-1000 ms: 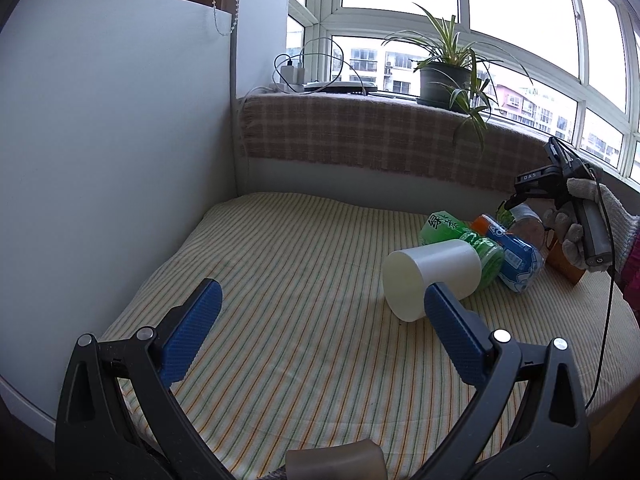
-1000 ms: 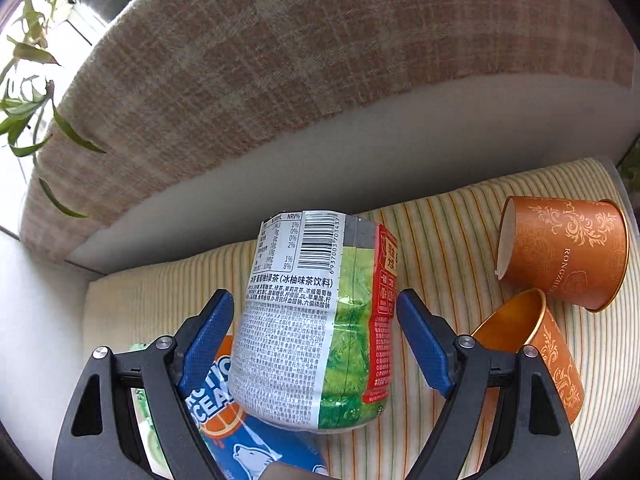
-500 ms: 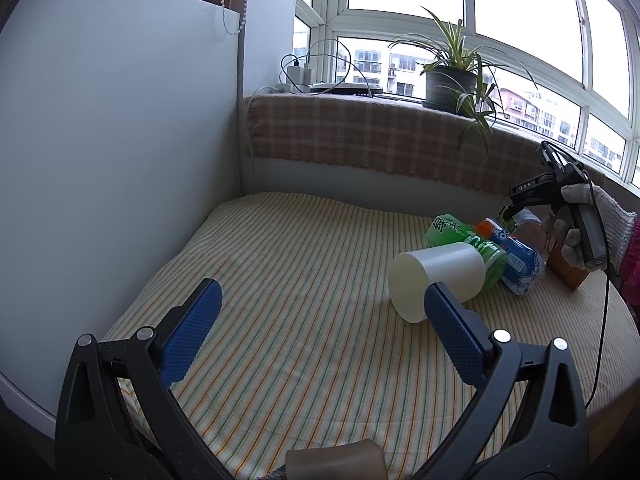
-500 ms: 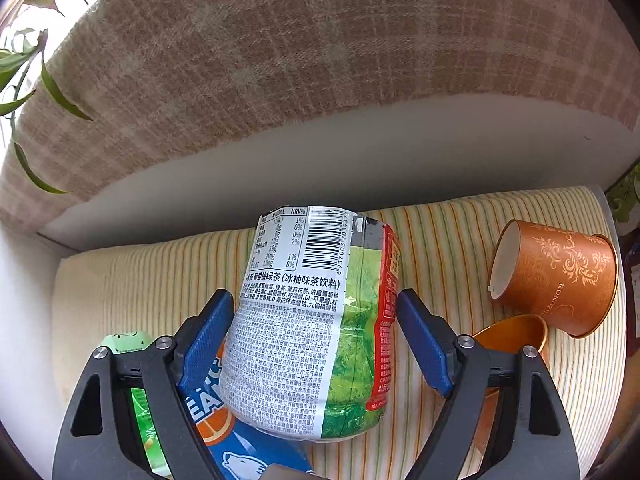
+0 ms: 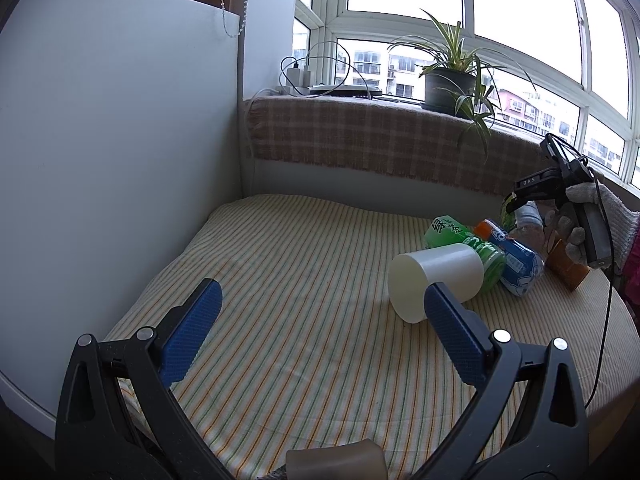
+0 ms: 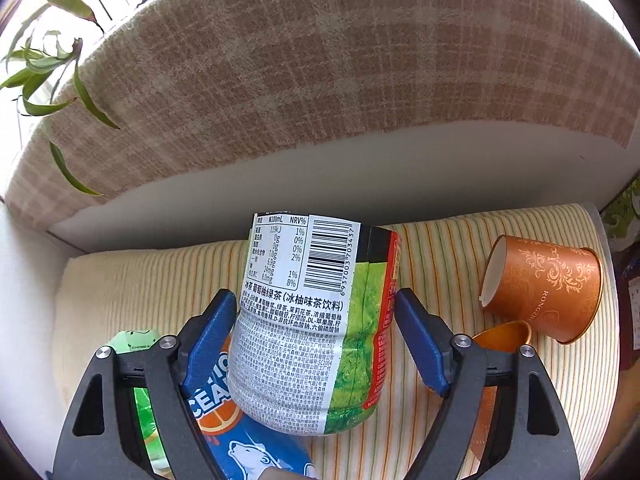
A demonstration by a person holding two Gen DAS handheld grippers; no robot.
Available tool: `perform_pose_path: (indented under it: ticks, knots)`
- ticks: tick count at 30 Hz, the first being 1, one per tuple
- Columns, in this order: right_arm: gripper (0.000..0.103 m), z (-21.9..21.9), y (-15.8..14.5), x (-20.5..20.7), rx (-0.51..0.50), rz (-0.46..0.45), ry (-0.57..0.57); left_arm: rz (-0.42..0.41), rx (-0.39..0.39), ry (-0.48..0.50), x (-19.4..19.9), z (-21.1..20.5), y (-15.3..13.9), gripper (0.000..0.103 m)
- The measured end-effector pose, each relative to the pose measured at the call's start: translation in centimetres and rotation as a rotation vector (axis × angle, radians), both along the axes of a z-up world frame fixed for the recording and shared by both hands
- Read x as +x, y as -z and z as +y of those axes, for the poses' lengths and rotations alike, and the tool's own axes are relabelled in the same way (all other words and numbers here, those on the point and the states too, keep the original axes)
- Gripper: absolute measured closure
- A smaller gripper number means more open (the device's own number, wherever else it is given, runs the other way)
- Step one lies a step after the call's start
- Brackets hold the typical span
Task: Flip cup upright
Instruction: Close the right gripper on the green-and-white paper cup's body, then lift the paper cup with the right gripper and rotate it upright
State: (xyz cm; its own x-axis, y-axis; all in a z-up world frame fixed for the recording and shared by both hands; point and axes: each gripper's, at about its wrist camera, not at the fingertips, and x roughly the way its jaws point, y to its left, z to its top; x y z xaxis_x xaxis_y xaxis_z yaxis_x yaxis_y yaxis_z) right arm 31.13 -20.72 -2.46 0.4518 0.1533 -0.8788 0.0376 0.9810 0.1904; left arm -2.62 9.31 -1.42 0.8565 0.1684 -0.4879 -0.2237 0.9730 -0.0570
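Observation:
A white cup lies on its side on the striped cloth, base toward the left wrist camera. My left gripper is open and empty, hovering in front of the cup. My right gripper is shut on a green tea bottle and holds it above the cloth; it shows at the far right of the left wrist view. An orange cup lies on its side to the right, with a second orange cup below it.
A green bottle and a blue bottle lie beside the white cup. A checked cushion runs along the window sill, with a potted plant on it. A white cabinet wall bounds the left side.
My right gripper has lifted the tea bottle a little and tilted it more upright. My left gripper has drifted back slightly; the white cup has not moved.

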Motion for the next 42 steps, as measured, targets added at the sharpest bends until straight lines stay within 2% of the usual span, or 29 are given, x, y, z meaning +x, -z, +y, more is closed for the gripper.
perform_pose_path:
  ticks: [9, 14, 20, 24, 28, 33, 42]
  knots:
    - [0.023, -0.7, -4.5, -2.8, 0.004, -0.143, -0.041, -0.009, 0.001, 0.012, -0.1, -0.5, -0.5, 0.0]
    - [0.023, -2.1, -6.4, -7.3, 0.084, -0.203, -0.074, -0.013, -0.001, 0.043, 0.2, -1.3, -0.5, 0.0]
    - [0.023, -2.4, -7.0, -13.1, 0.114, -0.209, -0.189, -0.005, -0.006, 0.103, 0.7, -2.9, -0.4, 0.0]
    - [0.023, -1.1, -6.0, -16.5, 0.135, -0.17, -0.267, 0.026, -0.037, 0.163, 1.3, -3.8, -0.1, 0.0]
    - [0.022, -0.2, -3.2, -18.2, 0.161, -0.097, -0.315, 0.052, -0.069, 0.179, 1.7, -4.2, 0.3, 0.0]
    - [0.022, 0.3, 0.6, -19.4, 0.211, 0.02, -0.335, 0.099, -0.137, 0.222, 2.2, -4.7, 0.9, 0.0]
    - [0.02, 1.3, 3.4, -18.8, 0.245, 0.067, -0.33, 0.163, -0.252, 0.288, 2.9, -5.4, 1.6, 0.001]
